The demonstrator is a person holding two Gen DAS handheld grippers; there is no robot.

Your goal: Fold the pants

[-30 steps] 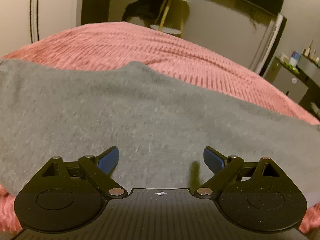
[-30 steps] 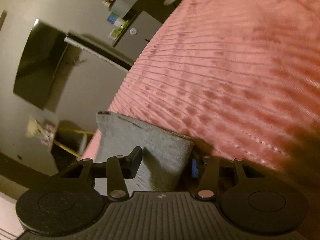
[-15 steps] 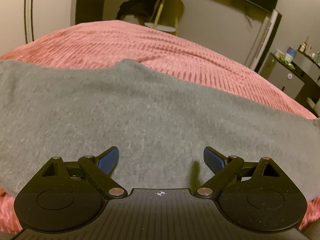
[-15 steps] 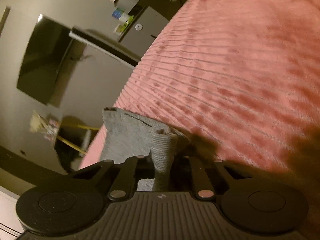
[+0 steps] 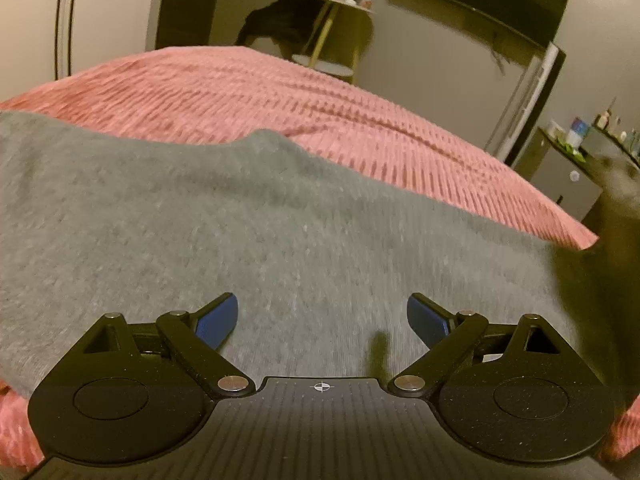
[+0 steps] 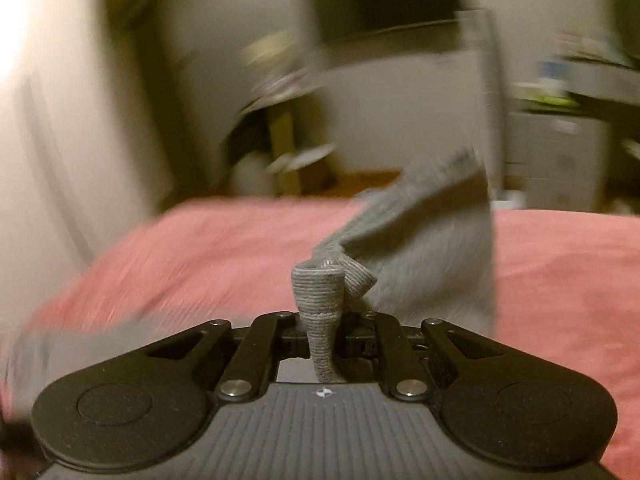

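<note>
Up off the pink ribbed bedspread (image 6: 560, 264), right gripper (image 6: 320, 330) just clamped the grey knit pants (image 6: 432, 240) cuff and lifted it toward 12 o'clock, starting the fold, while left gripper (image 5: 322, 316) hovers jaws apart.

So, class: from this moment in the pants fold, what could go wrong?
1. The right hand-held gripper pinches only a narrow bunch of the ribbed cuff; it could slip out mid-swing.
2. The left hand-held gripper is open above the gray pants, pinning nothing, so the fabric may drag across the pink bedspread.
</note>
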